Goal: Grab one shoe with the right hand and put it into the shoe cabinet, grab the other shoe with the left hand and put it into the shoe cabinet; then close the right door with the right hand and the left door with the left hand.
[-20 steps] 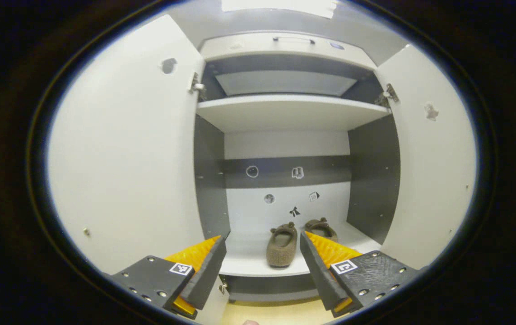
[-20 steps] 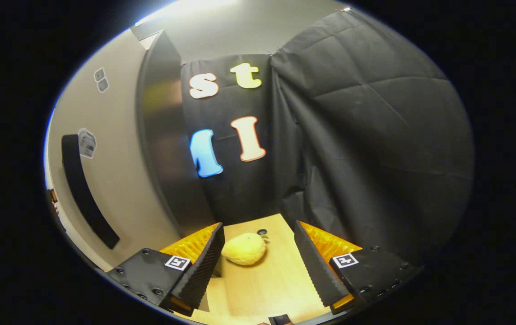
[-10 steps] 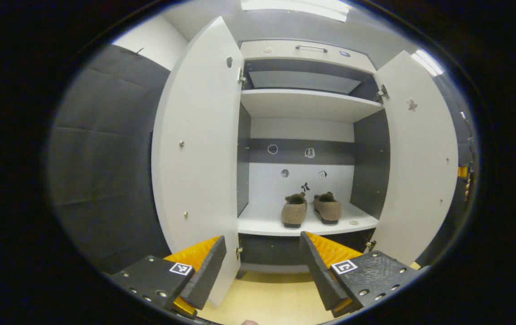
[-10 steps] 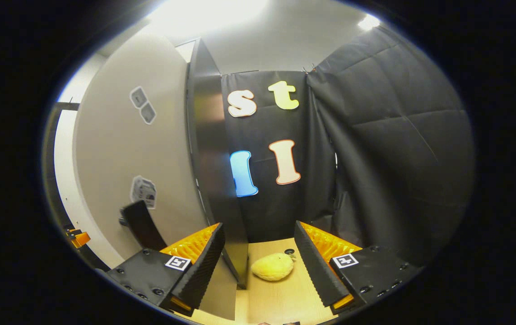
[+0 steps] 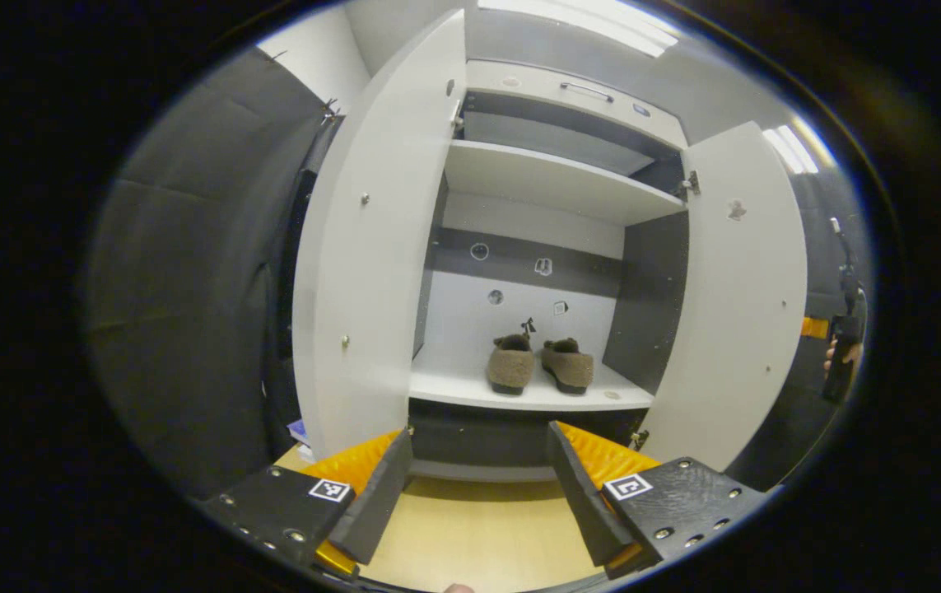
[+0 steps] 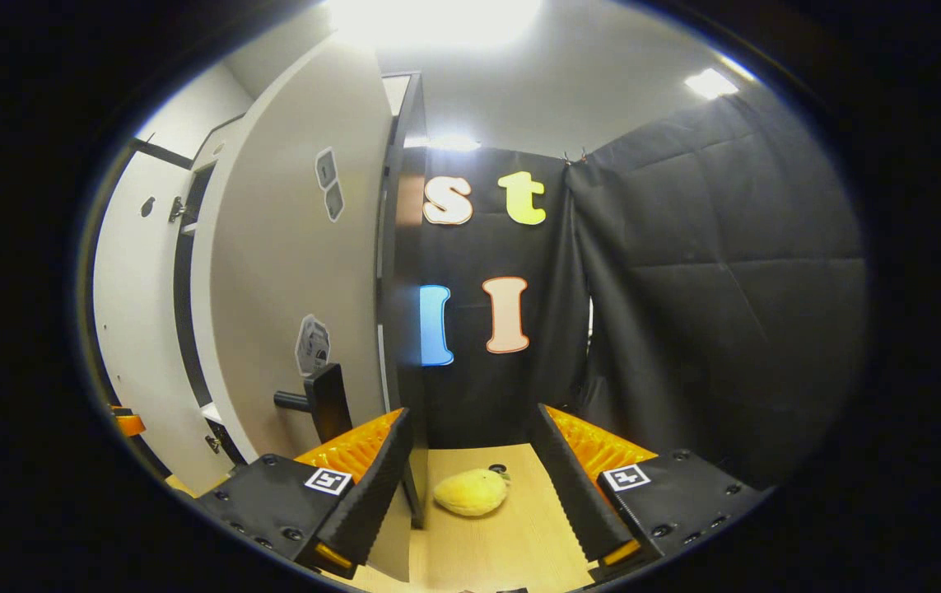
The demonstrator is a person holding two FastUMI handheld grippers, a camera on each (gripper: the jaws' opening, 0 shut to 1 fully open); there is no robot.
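Note:
Two brown fuzzy shoes point(image 5: 510, 375) point(image 5: 567, 365) stand side by side on the lower shelf point(image 5: 454, 391) of the white shoe cabinet. Its left door point(image 5: 371, 247) and right door point(image 5: 738, 313) both hang wide open. My left gripper point(image 5: 478, 430) is open and holds nothing, well back from the cabinet above the wooden floor. My right gripper point(image 6: 470, 410) is open too, outside the right door point(image 6: 289, 272), with the door's black handle point(image 6: 326, 402) just left of its left finger. That gripper and the hand holding it point(image 5: 845, 350) show past the right door's edge.
A yellow plush toy point(image 6: 470, 492) lies on the wooden floor point(image 6: 511, 543) beyond the right door. Black cloth walls point(image 6: 701, 288) close the booth on the right and on the left point(image 5: 190, 288). An upper shelf point(image 5: 552, 177) and a drawer point(image 5: 577, 86) sit above.
My left gripper has drawn back from the cabinet, so both doors now show whole. My right gripper has swung around the right door's outer face, and the handle now sits beside its left finger.

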